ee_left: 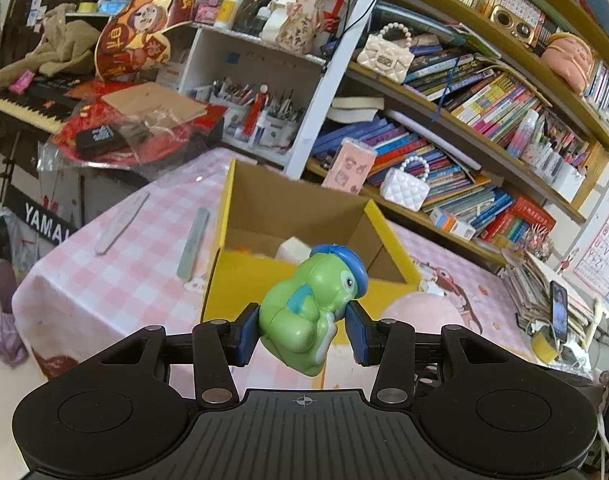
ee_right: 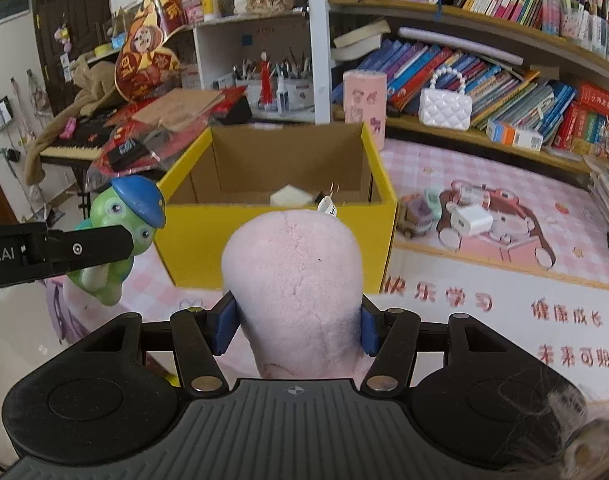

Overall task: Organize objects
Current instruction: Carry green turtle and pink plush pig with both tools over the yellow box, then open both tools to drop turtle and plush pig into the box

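The green frog toy [ee_left: 304,312] is smooth, glossy plastic. The pink plush toy [ee_right: 292,280] is soft, fuzzy cloth. The yellow box [ee_right: 272,248] is matt cardboard, brown inside, on a checked cloth tablecloth [ee_left: 104,272].

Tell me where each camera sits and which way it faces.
Left wrist: on the left tool, looking past its clamped green toy into the yellow box.
Right wrist: on the right tool, behind its clamped pink plush; the left tool shows at left.
Shared: box, toy, plush, bookshelves.
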Demonstrator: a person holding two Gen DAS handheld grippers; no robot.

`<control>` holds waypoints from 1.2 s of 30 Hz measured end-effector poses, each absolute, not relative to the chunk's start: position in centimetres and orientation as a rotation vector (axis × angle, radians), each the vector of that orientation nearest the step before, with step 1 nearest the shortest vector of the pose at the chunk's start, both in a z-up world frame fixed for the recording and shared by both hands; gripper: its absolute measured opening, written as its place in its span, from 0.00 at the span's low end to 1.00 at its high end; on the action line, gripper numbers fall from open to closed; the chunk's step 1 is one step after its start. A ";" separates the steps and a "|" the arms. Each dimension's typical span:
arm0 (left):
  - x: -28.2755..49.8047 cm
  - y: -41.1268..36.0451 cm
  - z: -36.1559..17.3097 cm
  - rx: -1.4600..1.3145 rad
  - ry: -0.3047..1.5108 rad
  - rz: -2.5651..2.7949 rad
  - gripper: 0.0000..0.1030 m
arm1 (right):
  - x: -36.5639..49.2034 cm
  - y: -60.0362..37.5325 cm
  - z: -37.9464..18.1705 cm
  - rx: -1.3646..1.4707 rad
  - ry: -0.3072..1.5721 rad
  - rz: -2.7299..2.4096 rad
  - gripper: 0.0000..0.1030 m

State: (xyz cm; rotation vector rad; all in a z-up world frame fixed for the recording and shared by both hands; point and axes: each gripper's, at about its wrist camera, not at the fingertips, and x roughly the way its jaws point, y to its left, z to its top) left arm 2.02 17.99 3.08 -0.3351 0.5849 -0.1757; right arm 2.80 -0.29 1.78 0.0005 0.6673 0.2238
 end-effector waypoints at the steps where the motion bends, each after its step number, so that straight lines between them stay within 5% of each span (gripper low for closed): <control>1: 2.4 18.0 3.4 -0.336 0.577 -0.178 0.42 | 3.1 -0.3 2.1 0.003 0.657 0.221 0.54; 14: 8.8 16.4 5.2 -0.293 0.500 -0.144 0.43 | 11.0 -1.7 5.9 0.002 0.523 0.211 0.54; 36: 20.8 14.1 -0.1 -0.198 0.686 0.020 0.44 | 27.1 2.0 -1.5 -0.290 0.729 0.397 0.55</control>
